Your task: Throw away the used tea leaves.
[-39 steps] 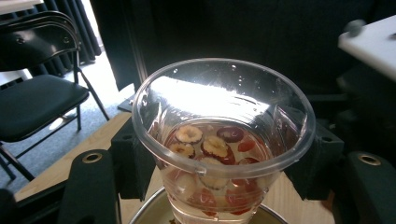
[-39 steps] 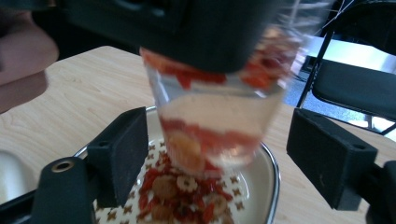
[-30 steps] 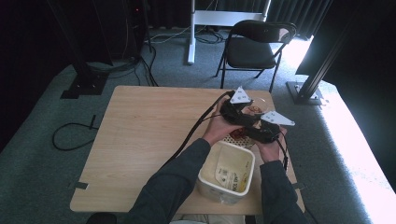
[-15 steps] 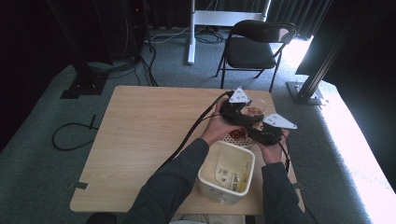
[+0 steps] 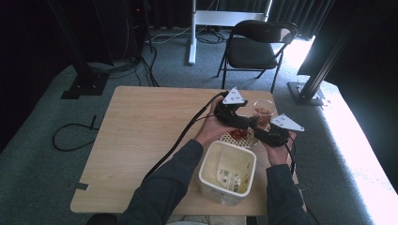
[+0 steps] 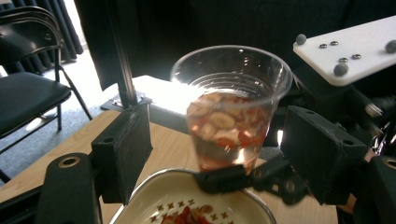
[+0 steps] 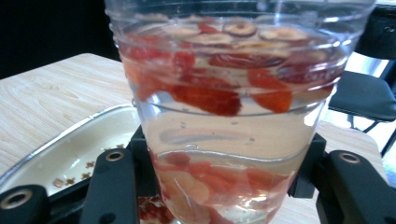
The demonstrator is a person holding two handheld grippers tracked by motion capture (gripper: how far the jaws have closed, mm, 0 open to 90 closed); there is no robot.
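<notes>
Since the earlier high view, we note that both hands have held nearly the same place over the right part of the table, while the left gripper's jaws have just been opening and the right gripper's have been closing.

We find a clear plastic cup standing upright in front of the left gripper's camera. It holds clear liquid with red fruit pieces and pale round slices, some afloat near the surface and some sunk to the bottom. The left gripper's pads stand apart on either side of the cup without pressing on it. In the right gripper view the same cup sits between the right gripper's jaws, which are clamped on its lower wall; in the left gripper view we see that gripper's black jaw tips reaching to the cup's base.

Just below the cup lies a cream enamel dish with a metal rim and small star marks, bearing a few red fruit scraps. In the high view the cup stands at the far side of this dish, between the two grippers.

Nearer the person, a white rectangular plastic tub stands open on the table edge; we see a printed label inside it, and cannot tell what else it holds.
</notes>
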